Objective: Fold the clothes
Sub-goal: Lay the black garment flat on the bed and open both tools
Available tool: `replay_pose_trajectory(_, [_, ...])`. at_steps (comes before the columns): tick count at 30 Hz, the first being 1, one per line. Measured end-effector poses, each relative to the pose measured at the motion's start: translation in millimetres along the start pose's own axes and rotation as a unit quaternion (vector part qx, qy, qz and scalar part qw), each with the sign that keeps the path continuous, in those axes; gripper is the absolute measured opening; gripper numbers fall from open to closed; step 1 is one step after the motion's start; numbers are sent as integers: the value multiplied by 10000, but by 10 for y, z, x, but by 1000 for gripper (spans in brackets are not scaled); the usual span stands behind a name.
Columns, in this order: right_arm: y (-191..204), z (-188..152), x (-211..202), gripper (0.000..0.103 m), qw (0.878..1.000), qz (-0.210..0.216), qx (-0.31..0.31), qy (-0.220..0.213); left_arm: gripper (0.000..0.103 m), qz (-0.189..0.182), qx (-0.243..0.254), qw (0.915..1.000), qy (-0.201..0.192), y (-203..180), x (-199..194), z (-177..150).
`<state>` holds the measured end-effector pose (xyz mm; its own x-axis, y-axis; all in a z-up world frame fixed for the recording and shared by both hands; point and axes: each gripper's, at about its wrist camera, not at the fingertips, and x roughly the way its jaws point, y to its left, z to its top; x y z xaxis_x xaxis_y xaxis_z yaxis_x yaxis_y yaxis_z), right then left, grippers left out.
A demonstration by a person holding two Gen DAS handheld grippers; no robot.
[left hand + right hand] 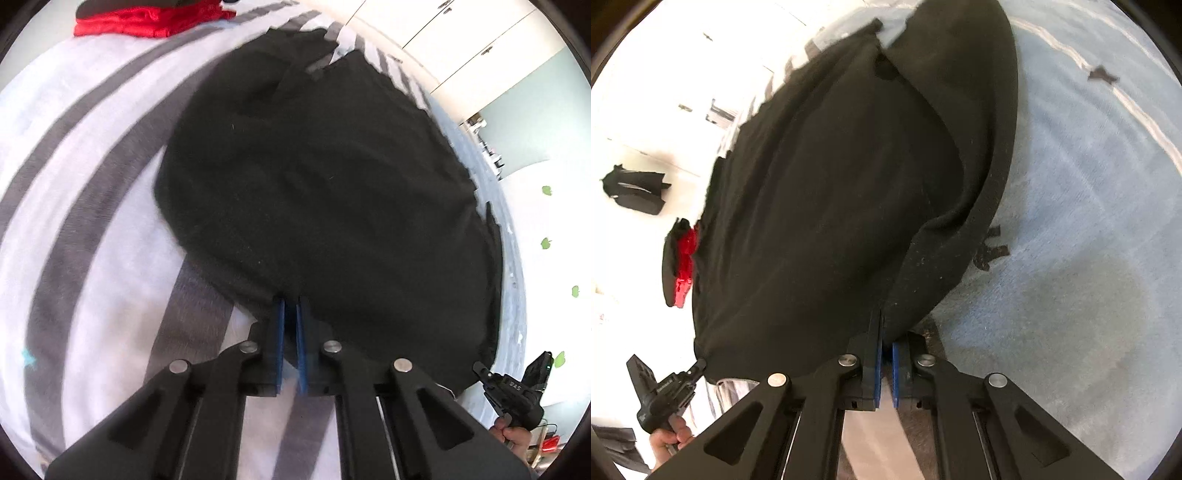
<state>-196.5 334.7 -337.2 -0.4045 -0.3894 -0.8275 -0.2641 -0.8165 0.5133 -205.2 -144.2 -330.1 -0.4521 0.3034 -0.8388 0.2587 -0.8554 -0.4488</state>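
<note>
The left gripper (290, 301) and right gripper (884, 317) each have their fingers clamped on the near hem of the black garment (325, 192), which stretches away from both across the striped bed (92, 192), hem running between them.

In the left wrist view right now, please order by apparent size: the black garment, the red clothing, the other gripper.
1. black garment, filling most of the view.
2. red clothing, partly cut off at the top edge.
3. right gripper, at the lower right.
The last two look similar in size; distance makes their order unsure.
</note>
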Motion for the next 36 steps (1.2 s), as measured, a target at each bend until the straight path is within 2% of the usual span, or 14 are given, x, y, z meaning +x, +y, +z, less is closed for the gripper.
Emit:
replay_pose_trajectory(8, [28,-146,-734,3,9996,253,-24,-119,3,-31,101,9999,-103,-75,-620,-331])
replay_pose_trajectory(10, [-34,-231,-879,3,9997,185,-150,-22,3,3,83,10000,-20,34,-722,-550])
replay_pose_trajectory(12, [-123,-336,-1008,3,9995,64,-306,100,3,114,70,9999,103,126,-768,-625])
replay_pose_trajectory(15, [-238,-506,-990,3,9990,-107,-277,342,0,254,-44,9991,344,231,-763,-937])
replay_pose_trajectory(19, [-547,-736,-940,3,9974,-456,-190,526,0,765,-418,9930,797,590,-682,-1448])
replay_pose_trajectory(21, [-608,-753,-886,3,9964,-551,-189,611,0,769,-398,9928,830,700,-669,-1549])
replay_pose_trajectory(23, [-583,-757,-852,6,9950,-639,-384,667,0,777,-314,9943,661,730,-680,-1482])
replay_pose_trajectory(25, [-551,-783,-841,13,9931,-730,-560,732,0,772,-407,9948,515,752,-664,-1341])
replay_pose_trajectory(28, [-579,-879,-872,15,9917,-797,-575,825,2,760,-335,9960,323,687,-633,-1098])
replay_pose_trajectory(29, [-578,-912,-910,15,9915,-851,-588,784,10,758,-268,9964,256,647,-619,-1007])
replay_pose_trajectory(30, [-553,-926,-937,15,9915,-895,-603,723,24,756,-201,9968,189,608,-606,-916])
replay_pose_trajectory(31, [-463,-888,-928,15,9920,-910,-621,611,30,716,-179,9972,85,580,-583,-800])
replay_pose_trajectory(33, [-369,-834,-978,15,9929,-923,-627,409,53,634,-198,9977,-142,544,-525,-552])
replay_pose_trajectory(36, [-289,-673,-1083,15,9946,-829,-621,116,57,605,-177,9972,-405,516,-355,-119])
